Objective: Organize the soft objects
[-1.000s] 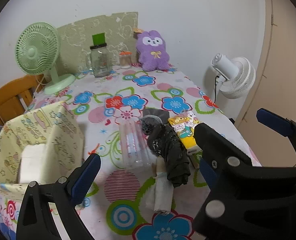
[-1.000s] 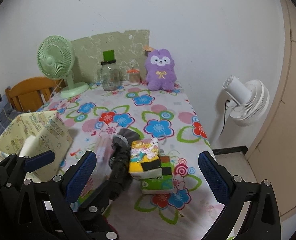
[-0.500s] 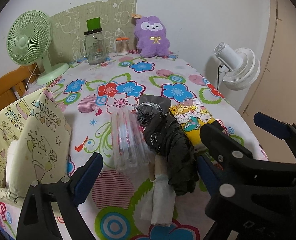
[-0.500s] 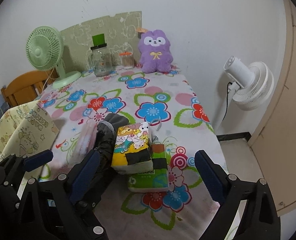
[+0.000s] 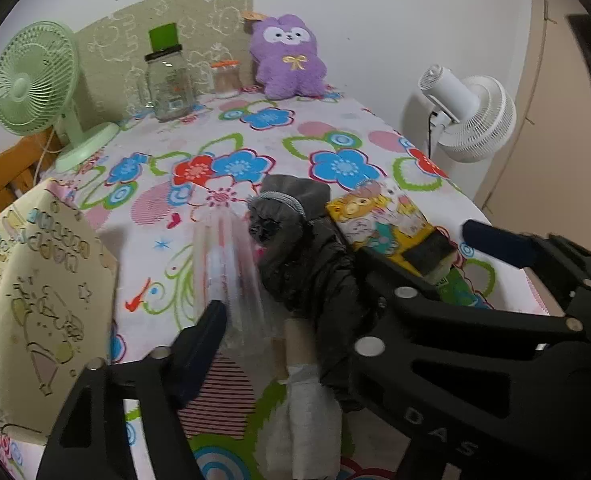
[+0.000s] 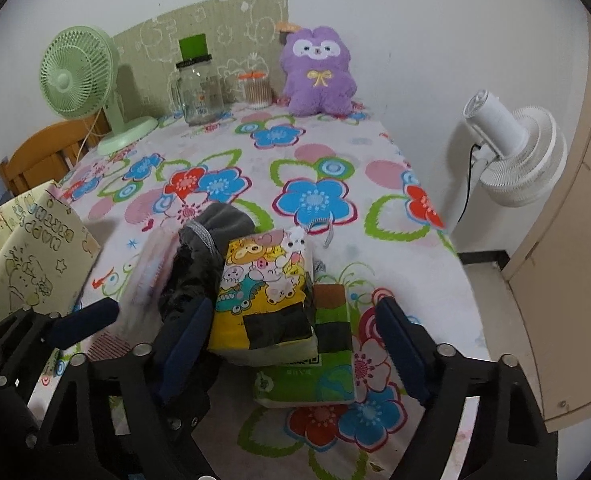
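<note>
sitting on floral table (image 6: 375,152) | gift bag (image 5: 35,300), contents unclear

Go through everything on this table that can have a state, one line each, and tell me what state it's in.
Glass jar with green lid: upright, lid on.
Green desk fan: upright; running or not, cannot tell.
Purple plush rabbit: sitting upright against the wall.
Yellow cartoon tissue pack: lying on the green tissue pack.
Left gripper: jaws open, closing in around the clear plastic pack.
Right gripper: jaws open, closing in around the yellow pack.
</note>
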`<action>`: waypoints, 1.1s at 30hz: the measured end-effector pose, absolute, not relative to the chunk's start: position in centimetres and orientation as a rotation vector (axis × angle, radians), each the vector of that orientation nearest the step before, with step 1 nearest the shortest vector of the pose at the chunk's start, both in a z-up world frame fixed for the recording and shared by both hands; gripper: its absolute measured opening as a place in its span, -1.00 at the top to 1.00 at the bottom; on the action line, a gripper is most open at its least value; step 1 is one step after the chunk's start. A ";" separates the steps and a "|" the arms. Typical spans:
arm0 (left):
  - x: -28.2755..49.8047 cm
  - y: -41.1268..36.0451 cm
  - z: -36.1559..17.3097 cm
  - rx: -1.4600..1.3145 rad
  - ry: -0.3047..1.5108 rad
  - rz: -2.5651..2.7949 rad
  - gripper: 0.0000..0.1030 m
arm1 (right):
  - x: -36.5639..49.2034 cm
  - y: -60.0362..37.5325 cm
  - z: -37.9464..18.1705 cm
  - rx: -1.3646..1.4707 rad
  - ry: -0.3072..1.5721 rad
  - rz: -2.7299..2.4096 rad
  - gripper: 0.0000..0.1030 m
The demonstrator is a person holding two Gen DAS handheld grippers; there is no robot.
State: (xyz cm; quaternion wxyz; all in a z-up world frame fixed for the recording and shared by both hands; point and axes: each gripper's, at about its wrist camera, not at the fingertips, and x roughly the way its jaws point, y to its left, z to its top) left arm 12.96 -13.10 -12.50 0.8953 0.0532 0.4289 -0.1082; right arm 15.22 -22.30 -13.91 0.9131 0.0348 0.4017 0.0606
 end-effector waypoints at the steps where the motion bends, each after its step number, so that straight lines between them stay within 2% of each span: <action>1: 13.0 -13.2 -12.6 0.112 0.896 -0.233 -0.31 | 15.4 -22.3 -14.1 0.080 0.840 0.134 -0.54; 3: 13.0 -13.4 -12.8 0.128 0.893 -0.238 -0.18 | 15.6 -22.2 -14.5 0.095 0.858 0.147 -0.45; 5: 12.9 -13.5 -12.8 0.133 0.895 -0.259 0.07 | 15.5 -22.1 -14.6 0.091 0.857 0.150 -0.36; 7: 12.8 -13.6 -12.8 0.126 0.904 -0.277 0.21 | 15.5 -22.0 -14.7 0.092 0.862 0.166 -0.07; 8: 12.9 -13.6 -12.8 0.122 0.907 -0.282 0.28 | 15.4 -21.9 -14.7 0.097 0.865 0.175 -0.03; 13: 12.7 -13.7 -12.7 0.127 0.903 -0.282 0.47 | 15.2 -21.8 -14.6 0.098 0.863 0.188 0.22; 19: 12.1 -13.4 -12.1 0.125 0.881 -0.279 0.53 | 14.5 -21.7 -13.9 0.094 0.840 0.182 0.42; 33: 10.1 -13.0 -10.0 0.136 0.806 -0.273 0.53 | 12.2 -21.3 -11.4 0.072 0.766 0.162 0.54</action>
